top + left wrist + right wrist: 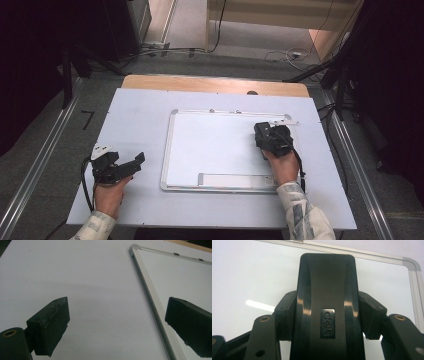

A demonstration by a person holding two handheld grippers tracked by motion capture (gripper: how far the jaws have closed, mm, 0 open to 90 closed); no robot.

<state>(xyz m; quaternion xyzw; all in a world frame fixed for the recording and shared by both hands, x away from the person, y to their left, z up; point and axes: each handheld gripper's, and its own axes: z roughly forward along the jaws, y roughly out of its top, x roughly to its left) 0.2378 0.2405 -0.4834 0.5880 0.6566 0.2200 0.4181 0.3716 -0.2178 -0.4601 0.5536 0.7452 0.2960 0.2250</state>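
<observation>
A white whiteboard (167, 150) with a silver frame lies flat on the pale table sheet. My right gripper (266, 136) is over the board's right part, shut on a black board eraser (327, 297) with a small badge on its back. The eraser stands between the jaws and covers the board surface (249, 277) ahead; the frame's corner (409, 262) is at the upper right. My left gripper (134, 164) rests on the table left of the board, open with nothing between its fingers (53, 322). The board's left frame edge (150, 295) runs past its right jaw.
A pale strip (235, 179) lies along the board's near edge. The wooden table edge (215, 84) shows beyond the sheet. Dark stands and cables (165, 50) are on the floor behind. Metal rails (40, 165) run along both sides of the table.
</observation>
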